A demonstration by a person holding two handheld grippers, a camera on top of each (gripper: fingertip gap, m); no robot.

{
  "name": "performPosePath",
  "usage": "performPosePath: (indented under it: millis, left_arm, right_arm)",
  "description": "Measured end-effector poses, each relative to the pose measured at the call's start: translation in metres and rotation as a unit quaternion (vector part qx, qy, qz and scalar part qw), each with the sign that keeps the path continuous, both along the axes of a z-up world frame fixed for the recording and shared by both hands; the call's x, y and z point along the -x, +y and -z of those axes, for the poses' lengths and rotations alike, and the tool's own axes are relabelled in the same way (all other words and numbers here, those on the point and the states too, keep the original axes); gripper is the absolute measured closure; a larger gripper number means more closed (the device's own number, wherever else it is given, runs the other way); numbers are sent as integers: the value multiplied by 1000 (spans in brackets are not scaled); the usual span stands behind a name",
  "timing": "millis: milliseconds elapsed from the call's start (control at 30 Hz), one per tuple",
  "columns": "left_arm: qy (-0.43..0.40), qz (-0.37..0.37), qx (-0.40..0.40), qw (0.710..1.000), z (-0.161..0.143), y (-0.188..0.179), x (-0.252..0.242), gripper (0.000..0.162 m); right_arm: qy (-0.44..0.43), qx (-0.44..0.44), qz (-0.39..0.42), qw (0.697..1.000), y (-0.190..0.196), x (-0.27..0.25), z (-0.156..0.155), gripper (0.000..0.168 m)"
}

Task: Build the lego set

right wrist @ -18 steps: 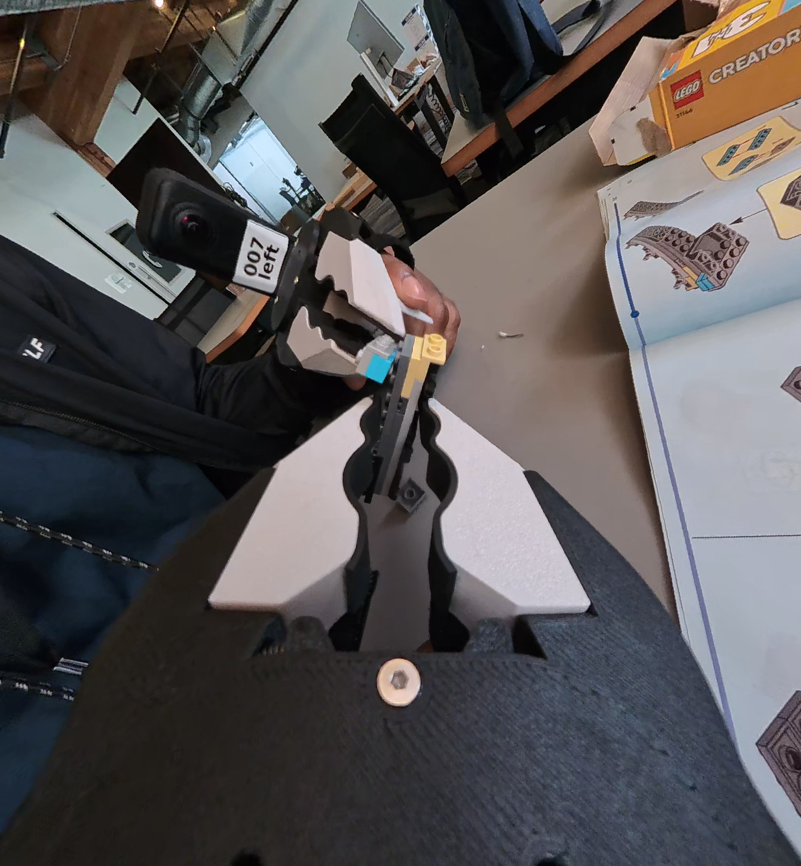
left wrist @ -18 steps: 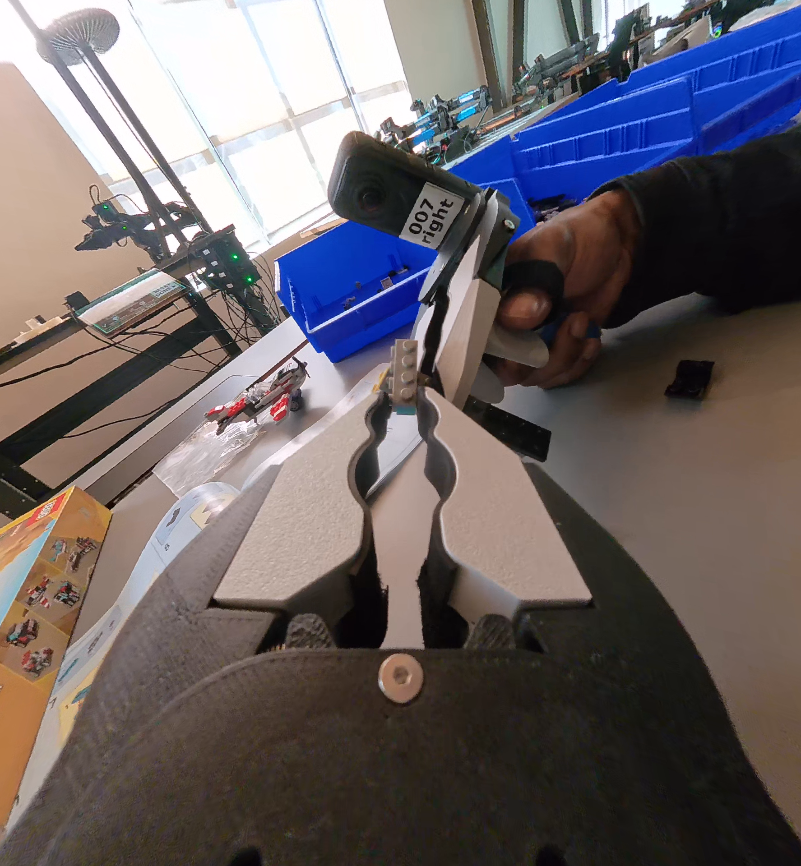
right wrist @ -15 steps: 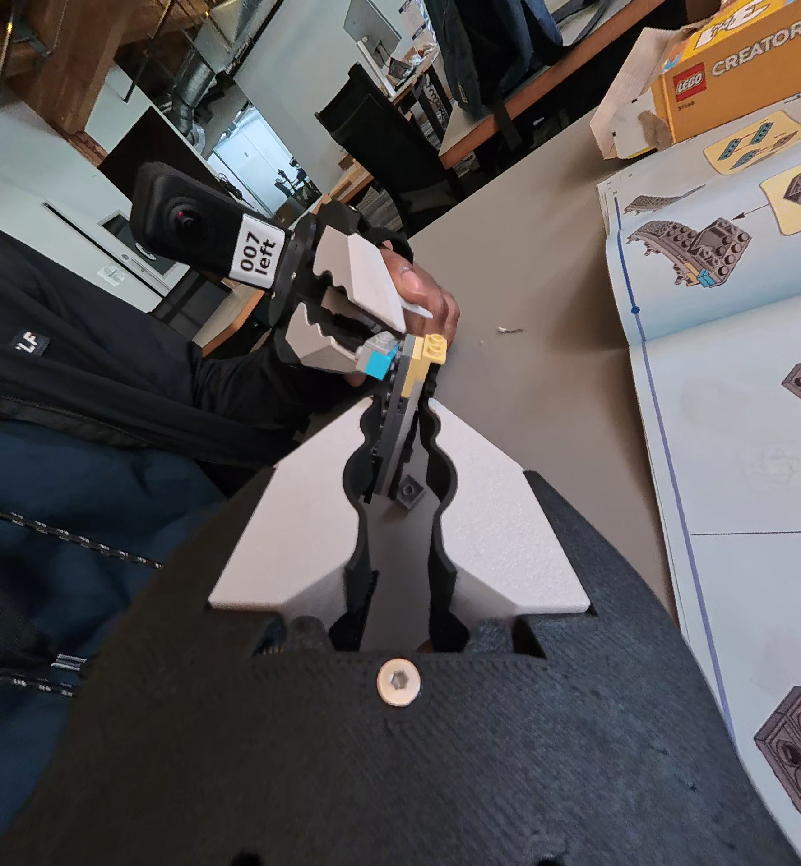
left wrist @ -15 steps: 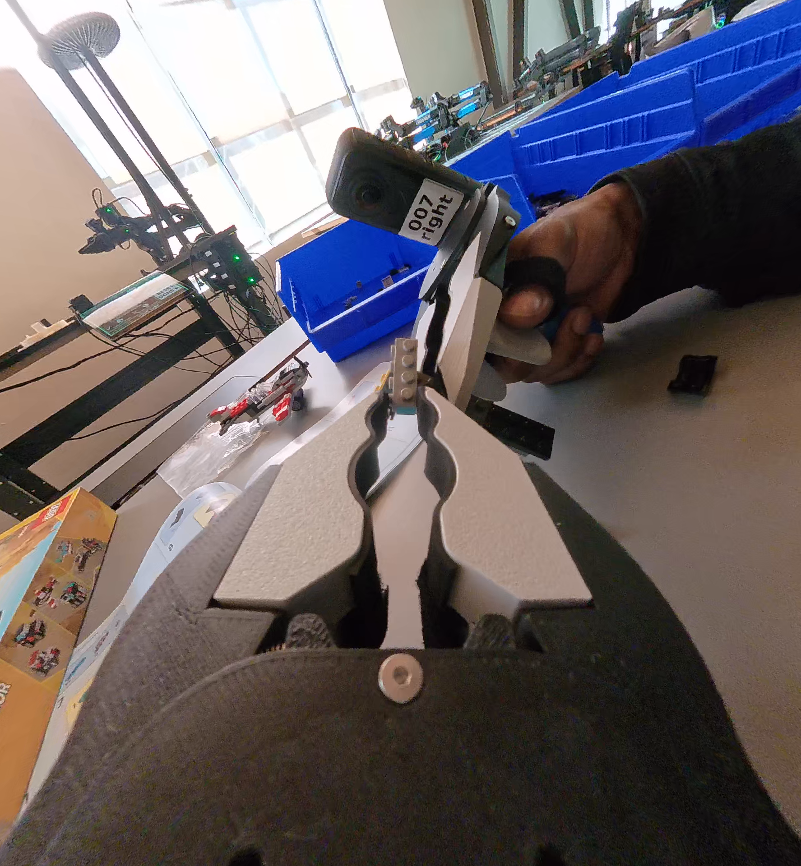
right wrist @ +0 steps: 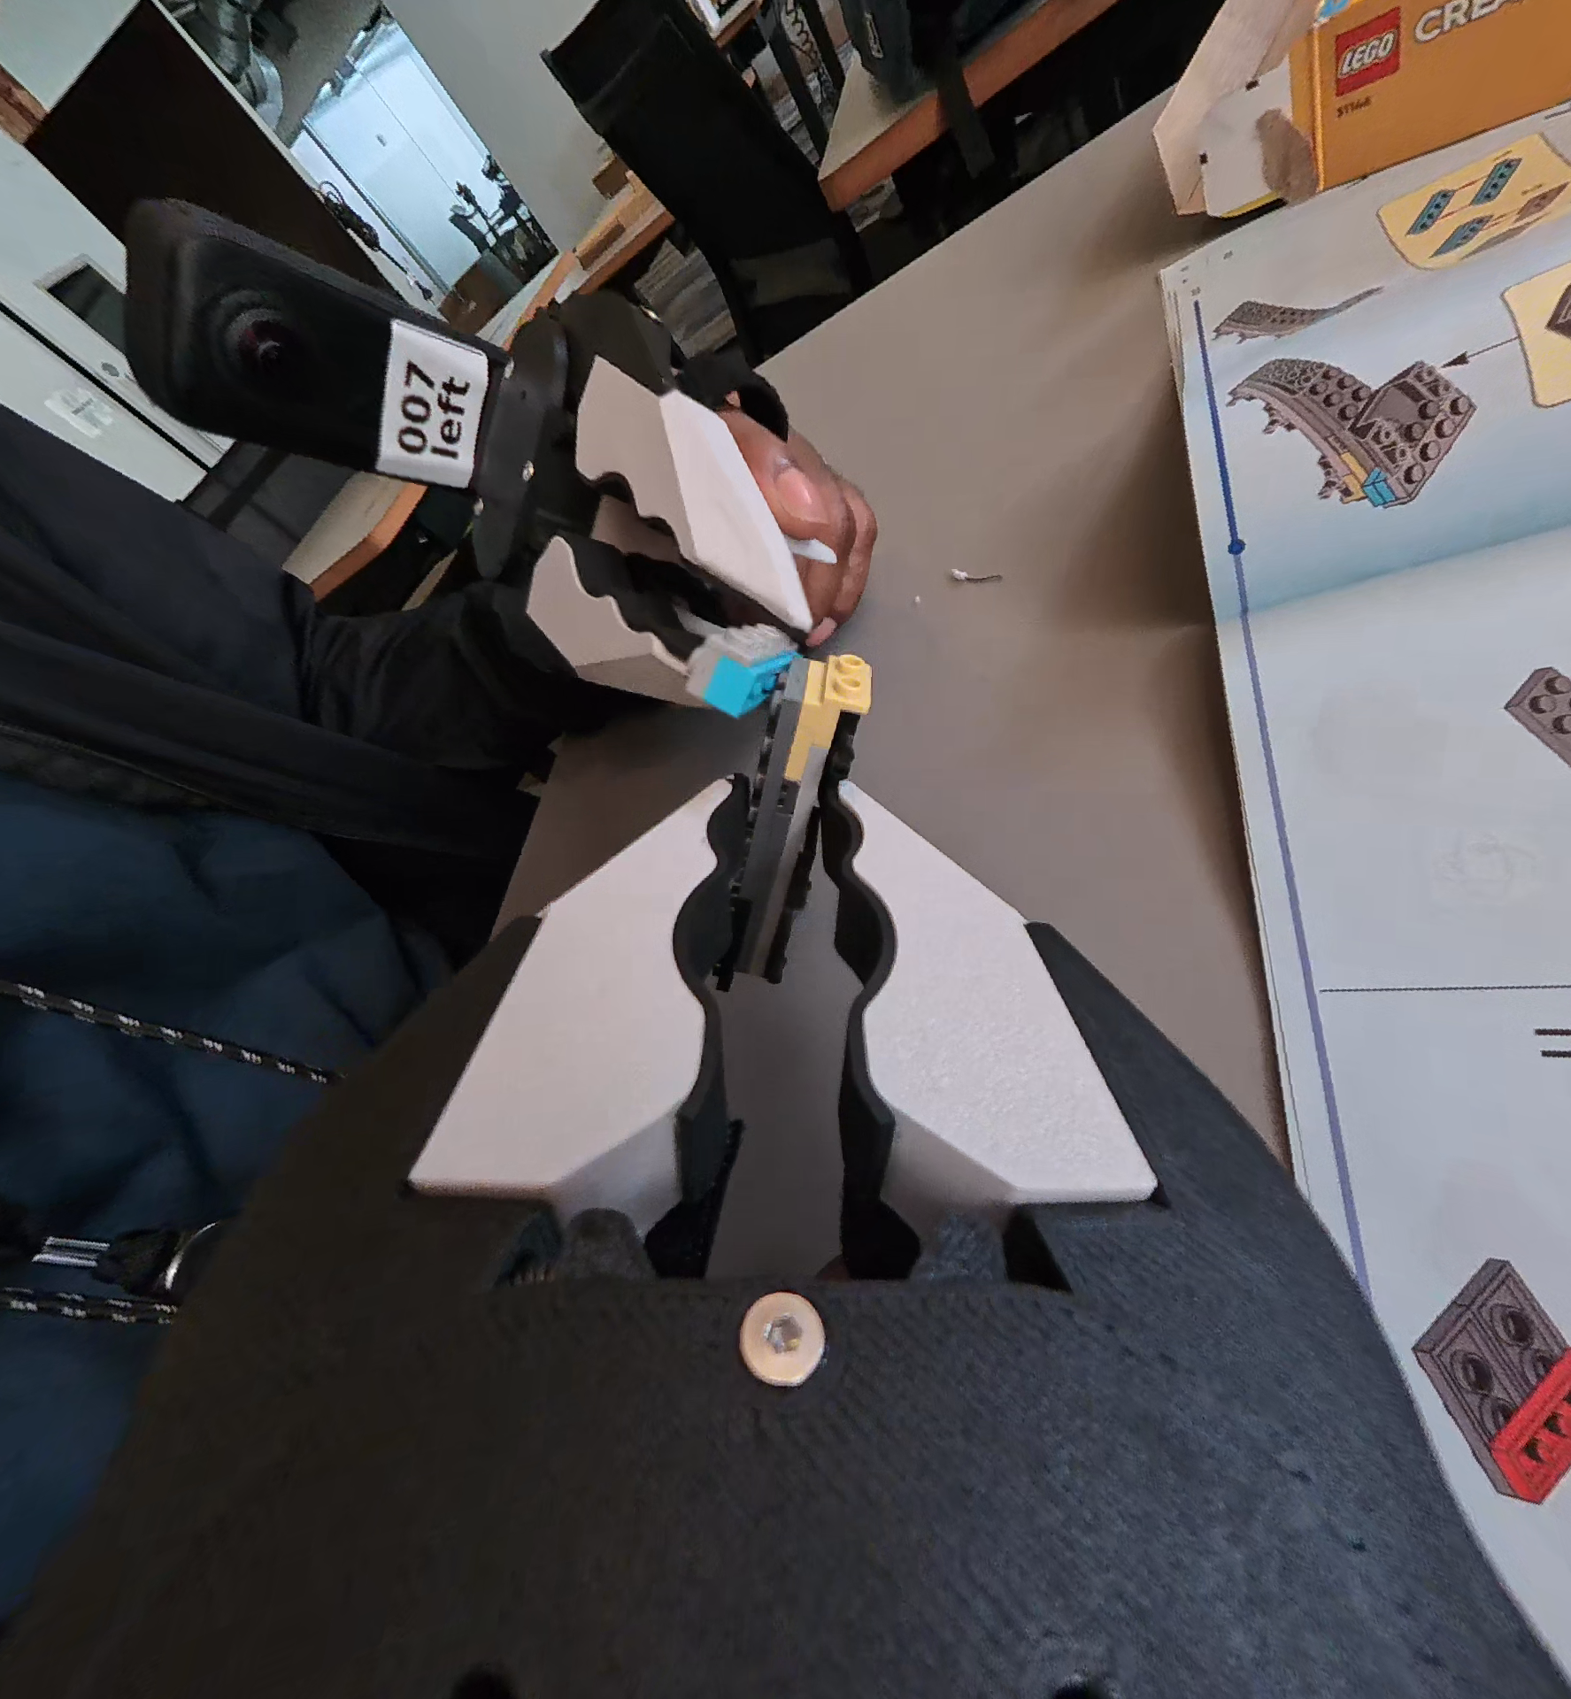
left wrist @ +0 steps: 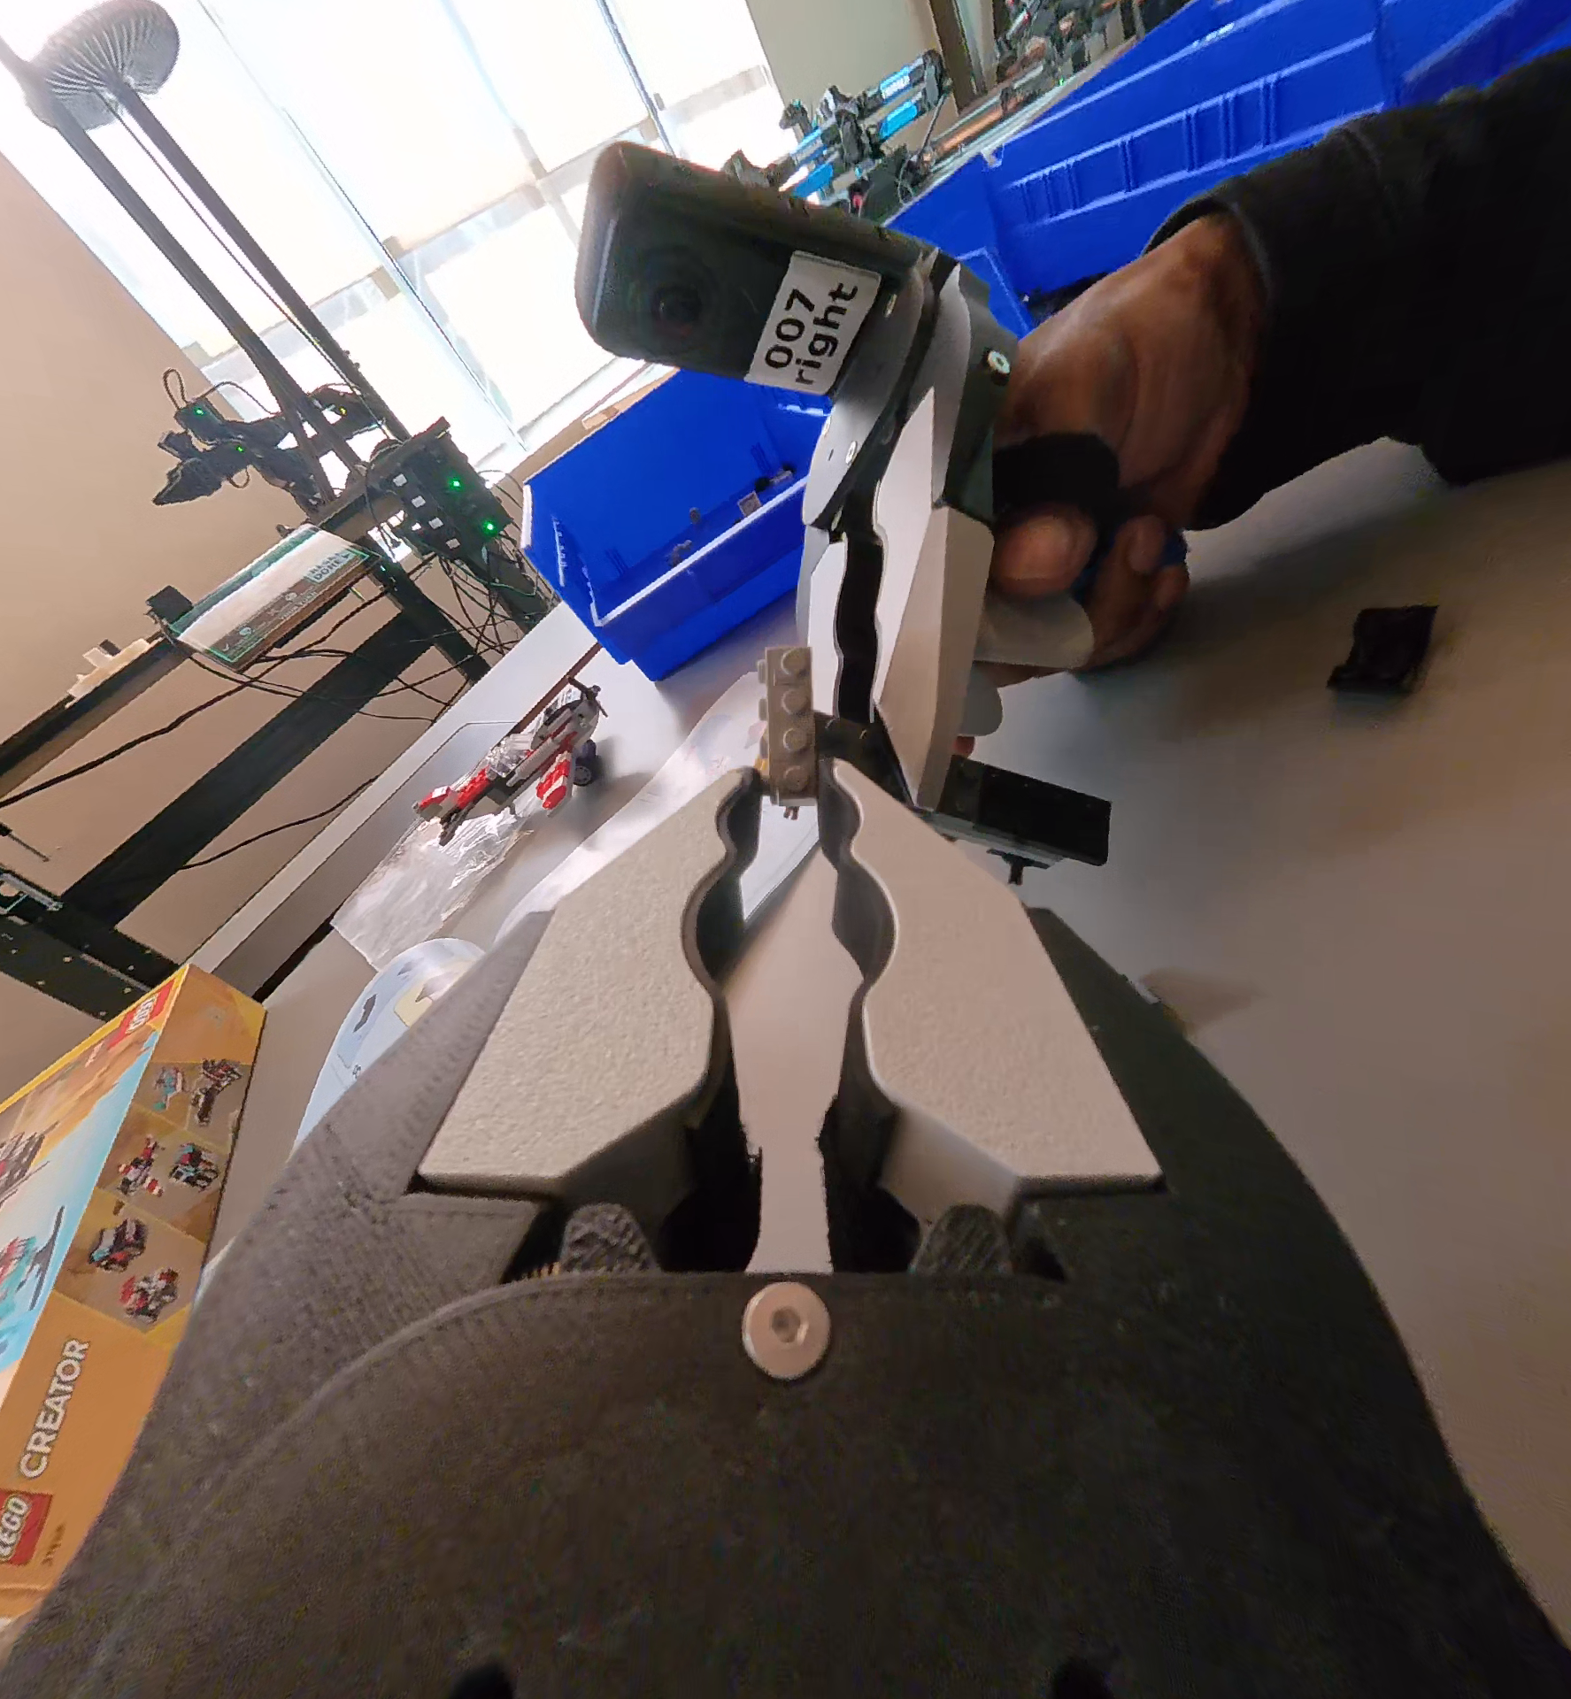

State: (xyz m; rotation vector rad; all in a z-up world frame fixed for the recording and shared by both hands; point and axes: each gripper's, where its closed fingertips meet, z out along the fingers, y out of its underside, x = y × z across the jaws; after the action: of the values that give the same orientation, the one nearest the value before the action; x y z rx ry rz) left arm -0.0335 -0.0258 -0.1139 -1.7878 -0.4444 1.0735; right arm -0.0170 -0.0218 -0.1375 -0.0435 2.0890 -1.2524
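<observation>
My right gripper (right wrist: 786, 792) is shut on a flat dark grey and black plate assembly (right wrist: 777, 855) held on edge, with a yellow brick (right wrist: 838, 688) at its far end. My left gripper (left wrist: 791, 789) is shut on a small light grey studded plate (left wrist: 786, 726) with a cyan brick (right wrist: 731, 685) on it. The cyan brick touches the assembly's far end beside the yellow brick. In the left wrist view the right gripper (left wrist: 887, 754) stands just beyond my fingertips, with the dark assembly (left wrist: 1025, 814) below it.
An open instruction booklet (right wrist: 1453, 827) lies to the right, and a yellow set box (left wrist: 55, 1241) lies beyond it. Blue bins (left wrist: 671, 515) line the table's far side. A small red and white model (left wrist: 524, 772) and a loose black piece (left wrist: 1384, 648) lie on the grey table (left wrist: 1315, 1011). My left and right fingertips are right by each other.
The two grippers have drawn closer together. The cyan brick now presses against the assembly's end, and both hands have shifted slightly over the table.
</observation>
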Motion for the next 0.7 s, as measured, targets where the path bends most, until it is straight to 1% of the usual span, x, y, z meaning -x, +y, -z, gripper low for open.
performPosePath:
  millis: [133, 367, 700]
  left_arm:
    - [1, -5, 13, 1000, 3, -2, 0, 150]
    - [3, -22, 38, 999, 8, -6, 3, 150]
    - [13, -68, 102, 992, 19, -14, 13, 150]
  right_arm:
    - [6, 2, 1, 1000, 0, 0, 0, 153]
    - [24, -1, 6, 1000, -1, 0, 2, 147]
    - [106, 5, 22, 994, -4, 8, 9, 142]
